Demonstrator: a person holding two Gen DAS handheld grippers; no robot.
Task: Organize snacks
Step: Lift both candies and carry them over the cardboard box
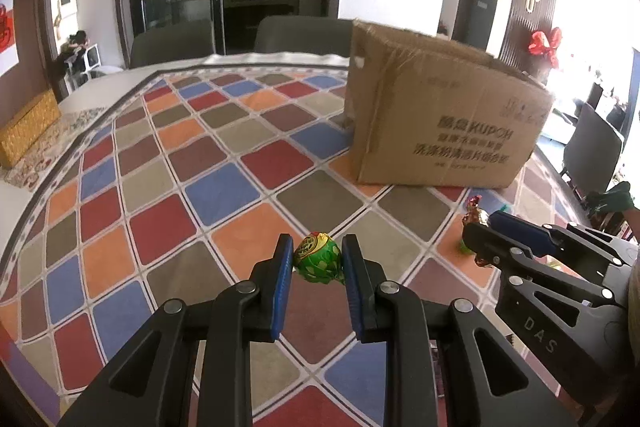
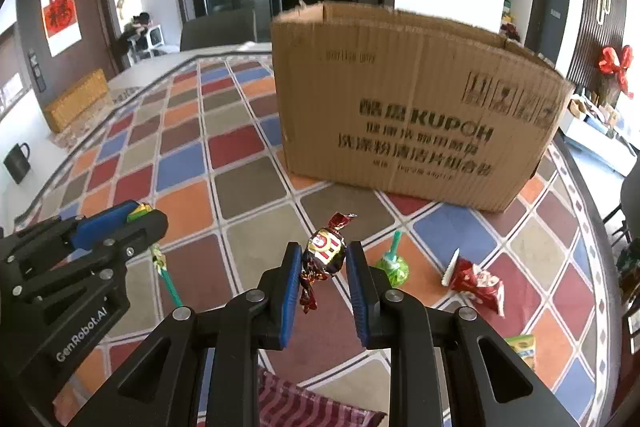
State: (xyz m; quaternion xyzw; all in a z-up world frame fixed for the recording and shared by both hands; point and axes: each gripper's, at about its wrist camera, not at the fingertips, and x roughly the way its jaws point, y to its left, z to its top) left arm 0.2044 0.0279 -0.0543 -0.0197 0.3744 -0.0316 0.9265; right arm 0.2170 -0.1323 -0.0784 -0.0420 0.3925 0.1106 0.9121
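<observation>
Checkered cloth [image 2: 240, 195] in red, blue, orange and grey covers the bench, and a dining room with dark doors stands behind.

The left tongs [image 1: 317, 259] are closed on a green lollipop [image 1: 318, 261], holding its wrapped head between the blue pads; in the right view its stick [image 2: 170, 283] hangs down below them. The right tongs [image 2: 323, 259] are closed on a dark brown candy [image 2: 323, 253] with twisted ends. Both sweets seem lifted above the cloth.

The step in hand is, I judge, to carry both to the open box [image 2: 400, 99] and drop them in. To do it well, keep the grip firm but not harder, because foil is slippery and the lollipop head is round. Raise each of the tongs above the near rim before going forward, since the wall is tall and the hanging stick could catch on it. Open only when the sweet is well over the inside.

The room to the left of the box is free. On the right, a second lollipop [image 2: 392, 265], a red packet [image 2: 476, 283] and a green packet [image 2: 520, 345] lie on the cloth, near the bench edge, so the right tongs should stay high there.
</observation>
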